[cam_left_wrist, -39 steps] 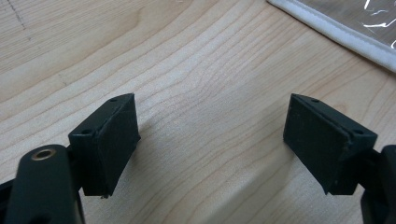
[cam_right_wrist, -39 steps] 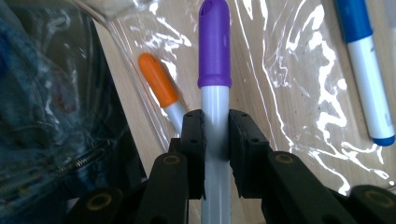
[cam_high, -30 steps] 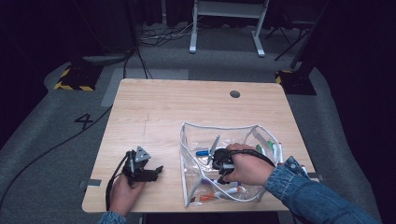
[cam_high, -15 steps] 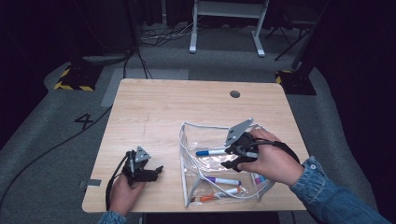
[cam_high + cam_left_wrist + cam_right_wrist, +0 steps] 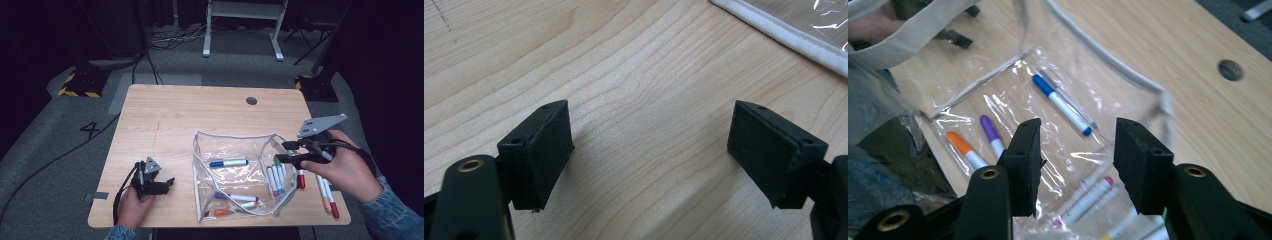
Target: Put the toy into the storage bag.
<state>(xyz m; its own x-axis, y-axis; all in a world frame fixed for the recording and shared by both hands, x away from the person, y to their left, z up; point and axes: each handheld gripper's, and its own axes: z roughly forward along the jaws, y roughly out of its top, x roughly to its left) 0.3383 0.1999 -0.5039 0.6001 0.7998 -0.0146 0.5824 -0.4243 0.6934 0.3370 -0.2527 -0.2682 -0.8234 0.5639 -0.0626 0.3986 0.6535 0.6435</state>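
Your right tongs [image 5: 281, 152] have just been opening and now hang empty at the clear pouch's [image 5: 235, 172] right rim, so I judge you are between markers; next, reach for those on the surface just below them. The blue marker [image 5: 1062, 105] lies ahead of these tongs inside the pouch, its long axis probably slanting, cap away. Your left tongs [image 5: 649, 150] rest wide open and empty, well left of the pouch.

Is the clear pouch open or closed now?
Open: the clear pouch has its white rim spread wide, with the blue marker lying inside.
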